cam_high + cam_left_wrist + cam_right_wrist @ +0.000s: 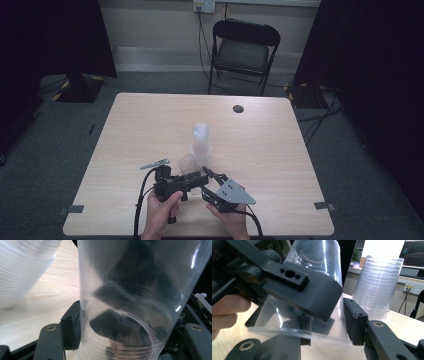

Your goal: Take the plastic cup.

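A single clear plastic cup (187,162) is held over the near middle of the table, mouth toward the person. My left gripper (200,178) comes in from the left and is shut on it; in the left gripper view its jaws (128,322) stand on both sides of the cup (140,290). My right gripper (209,175) meets the same cup (317,257) from the right. One of its pads (354,320) lies against the cup's wall near the rim, the other shows dark through the plastic. A stack of clear cups (201,140) (22,270) (378,285) stands upside down just behind.
The wooden table (150,120) has a round cable hole (238,108) at the back right and tape marks (324,205) at its near corners. A black folding chair (244,50) stands beyond the far edge. Dark curtains flank the room.
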Demonstrator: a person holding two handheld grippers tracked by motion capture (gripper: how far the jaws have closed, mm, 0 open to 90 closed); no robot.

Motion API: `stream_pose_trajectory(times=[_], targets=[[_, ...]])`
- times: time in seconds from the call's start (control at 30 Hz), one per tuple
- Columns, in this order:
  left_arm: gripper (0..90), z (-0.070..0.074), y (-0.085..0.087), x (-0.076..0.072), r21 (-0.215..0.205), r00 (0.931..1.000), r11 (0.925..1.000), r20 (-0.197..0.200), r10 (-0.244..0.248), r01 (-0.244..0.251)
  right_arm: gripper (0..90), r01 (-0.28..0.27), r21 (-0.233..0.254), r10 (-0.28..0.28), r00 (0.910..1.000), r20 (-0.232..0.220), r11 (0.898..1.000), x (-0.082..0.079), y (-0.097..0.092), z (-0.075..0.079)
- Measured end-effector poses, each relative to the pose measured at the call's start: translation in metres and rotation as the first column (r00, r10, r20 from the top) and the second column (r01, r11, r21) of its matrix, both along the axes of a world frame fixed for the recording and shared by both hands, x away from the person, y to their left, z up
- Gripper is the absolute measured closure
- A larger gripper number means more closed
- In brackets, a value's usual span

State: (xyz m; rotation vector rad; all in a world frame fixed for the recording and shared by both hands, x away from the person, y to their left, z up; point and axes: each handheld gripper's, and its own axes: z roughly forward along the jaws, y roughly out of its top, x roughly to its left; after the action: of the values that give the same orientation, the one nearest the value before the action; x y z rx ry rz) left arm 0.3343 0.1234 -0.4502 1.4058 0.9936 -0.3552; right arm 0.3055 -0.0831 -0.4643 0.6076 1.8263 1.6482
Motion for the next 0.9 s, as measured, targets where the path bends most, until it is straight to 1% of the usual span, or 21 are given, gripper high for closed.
stream_pose_trajectory(times=[0.03, 0.07, 0.1, 0.13, 0.23, 0.27, 0.33, 0.4, 0.43, 0.47, 0.5, 0.57, 0.8, 0.9], targets=[[34.7, -0.0004, -0.0022, 0.0001, -0.011, 0.9999, 0.9999, -0.009, -0.005, 0.005, 62.2, 0.002, 0.006, -0.002, 1.0, 0.005, 1.0, 0.0001, -0.0001, 0.0002], [34.8, -0.0002, -0.0038, 0.0, -0.011, 0.9999, 0.9999, -0.015, -0.001, 0.001, 62.7, 0.006, 0.012, -0.006, 1.0, 0.007, 1.0, -0.0003, 0.0002, 0.0002], [34.8, -0.0002, -0.0046, 0.0006, -0.016, 0.9998, 0.9999, -0.019, 0.004, -0.004, 63.3, 0.01, 0.014, -0.01, 0.9998, 0.017, 1.0, -0.0003, 0.0004, 0.0001], [34.5, -0.0004, -0.0046, 0.0013, -0.013, 0.9999, 0.9999, -0.017, -0.001, 0.001, 66.3, 0.032, 0.018, -0.033, 0.9988, 0.036, 0.999, -0.0012, -0.0001, -0.0006], [32.6, -0.0001, -0.005, 0.0004, -0.002, 1.0, 1.0, 0.004, 0.005, -0.005, 70.7, 0.065, 0.02, -0.066, 0.997, 0.041, 0.998, -0.0018, -0.0013, -0.0019], [31.8, 0.0004, -0.0053, -0.0001, 0.006, 0.9999, 1.0, 0.014, -0.001, 0.001, 72.1, 0.071, 0.031, -0.072, 0.9966, 0.041, 0.997, -0.0014, -0.0022, -0.0027], [29.9, -0.0002, -0.0061, 0.0, -0.002, 0.9999, 1.0, 0.013, -0.005, 0.005, 75.0, 0.072, 0.045, -0.074, 0.9963, 0.044, 0.996, -0.0013, -0.0036, -0.003], [29.3, -0.0005, -0.0058, 0.0004, -0.007, 1.0, 1.0, 0.001, -0.006, 0.006, 77.2, 0.081, 0.051, -0.083, 0.9956, 0.042, 0.995, -0.0016, -0.0042, -0.0026], [29.2, -0.0005, -0.0057, 0.0005, -0.012, 1.0, 0.9999, -0.001, -0.002, 0.002, 79.0, 0.081, 0.056, -0.083, 0.9961, 0.031, 0.995, -0.001, -0.0056, -0.0025], [28.8, -0.0003, -0.0055, 0.0005, -0.013, 1.0, 0.9999, 0.009, 0.001, -0.001, 80.8, 0.075, 0.058, -0.076, 0.9969, 0.022, 0.996, -0.0006, -0.0065, -0.0025], [27.6, 0.0, -0.005, 0.0004, -0.008, 0.9999, 1.0, 0.012, 0.0, 0.0, 83.7, 0.07, 0.056, -0.071, 0.9972, 0.02, 0.996, -0.0007, -0.0073, -0.0025], [26.1, 0.0001, -0.0039, 0.0005, -0.014, 0.9998, 0.9999, 0.018, -0.002, 0.002, 85.7, 0.06, 0.058, -0.061, 0.9979, 0.022, 0.997, -0.0011, -0.008, -0.0022], [24.0, 0.0009, -0.0018, 0.0002, 0.001, 0.9985, 0.9999, 0.052, 0.012, -0.012, 86.9, 0.054, 0.062, -0.055, 0.9983, 0.017, 0.997, -0.0015, -0.0079, -0.0022], [24.0, 0.0012, -0.0017, -0.0001, -0.002, 0.9987, 0.9999, 0.049, 0.013, -0.013, 86.8, 0.055, 0.06, -0.056, 0.9983, 0.018, 0.997, -0.0013, -0.0084, -0.0018]])
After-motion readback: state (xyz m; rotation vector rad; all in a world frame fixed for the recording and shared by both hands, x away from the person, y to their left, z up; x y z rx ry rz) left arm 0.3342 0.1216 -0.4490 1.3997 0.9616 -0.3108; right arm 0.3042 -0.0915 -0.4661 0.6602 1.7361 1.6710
